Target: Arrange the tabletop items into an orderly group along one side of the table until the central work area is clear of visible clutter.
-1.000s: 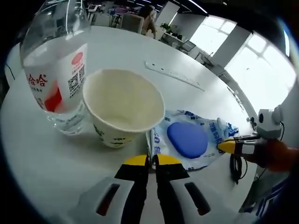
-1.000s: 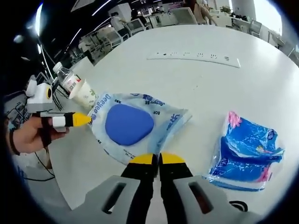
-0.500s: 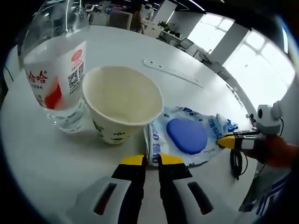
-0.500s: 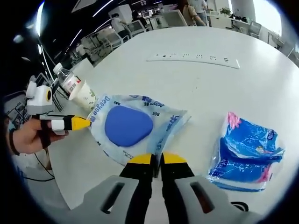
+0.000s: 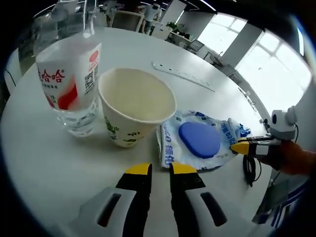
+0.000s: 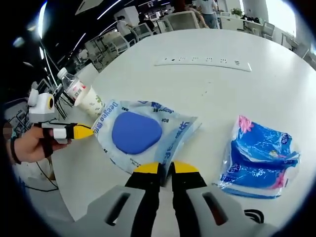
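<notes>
The translucent wet-wipe pack with the blue oval lid [image 6: 137, 132] lies just ahead of the right gripper [image 6: 166, 168], whose jaws are slightly parted and empty. The left gripper [image 5: 159, 170], likewise parted, is set at the pack's opposite edge, its long axis spanning between them.

Two low, opposed views across one wipes pack [image 5: 197, 139].

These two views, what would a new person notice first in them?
Probably the wet-wipes pack with its big blue lid, lying flat on the white table between the two grippers. In the left gripper view, a paper cup stands large beside a water bottle. A crumpled blue tissue pack lies apart, in the right gripper view.
</notes>
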`<action>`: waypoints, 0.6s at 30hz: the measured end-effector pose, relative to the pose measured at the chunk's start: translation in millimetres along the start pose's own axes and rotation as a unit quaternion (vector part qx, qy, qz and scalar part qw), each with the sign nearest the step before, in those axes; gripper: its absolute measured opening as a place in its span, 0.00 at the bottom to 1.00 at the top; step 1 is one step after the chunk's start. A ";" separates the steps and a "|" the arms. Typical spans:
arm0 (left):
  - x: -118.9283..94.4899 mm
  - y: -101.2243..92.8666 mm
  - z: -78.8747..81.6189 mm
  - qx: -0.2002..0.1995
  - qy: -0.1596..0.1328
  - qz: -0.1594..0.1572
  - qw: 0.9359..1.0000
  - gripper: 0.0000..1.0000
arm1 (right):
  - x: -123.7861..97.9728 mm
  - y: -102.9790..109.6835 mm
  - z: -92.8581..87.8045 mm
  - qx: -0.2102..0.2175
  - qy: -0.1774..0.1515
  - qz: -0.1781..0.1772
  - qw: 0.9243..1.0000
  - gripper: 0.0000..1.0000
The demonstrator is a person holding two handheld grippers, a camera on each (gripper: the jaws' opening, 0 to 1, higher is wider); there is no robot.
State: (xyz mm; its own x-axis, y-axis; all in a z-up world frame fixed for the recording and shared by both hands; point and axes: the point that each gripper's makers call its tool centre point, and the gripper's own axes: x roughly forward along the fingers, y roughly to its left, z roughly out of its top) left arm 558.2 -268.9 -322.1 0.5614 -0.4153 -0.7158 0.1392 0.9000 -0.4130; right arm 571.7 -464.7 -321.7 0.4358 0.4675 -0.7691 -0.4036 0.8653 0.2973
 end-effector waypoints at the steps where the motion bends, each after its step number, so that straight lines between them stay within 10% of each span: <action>1: -1.3 0.1 -0.3 0.000 0.000 0.000 1.000 0.11 | -0.9 0.1 0.6 0.000 -0.001 0.000 1.000 0.06; 18: -26.6 9.5 -12.3 -0.004 -0.007 -0.001 1.000 0.11 | 3.0 -1.3 0.5 0.010 0.001 -0.003 1.000 0.08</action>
State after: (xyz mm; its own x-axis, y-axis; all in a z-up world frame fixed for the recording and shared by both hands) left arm 534.5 -250.9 -313.8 0.5720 -0.4152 -0.7074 0.1334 0.8981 -0.4191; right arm 573.9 -464.3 -324.0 0.4362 0.4625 -0.7719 -0.3850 0.8712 0.3045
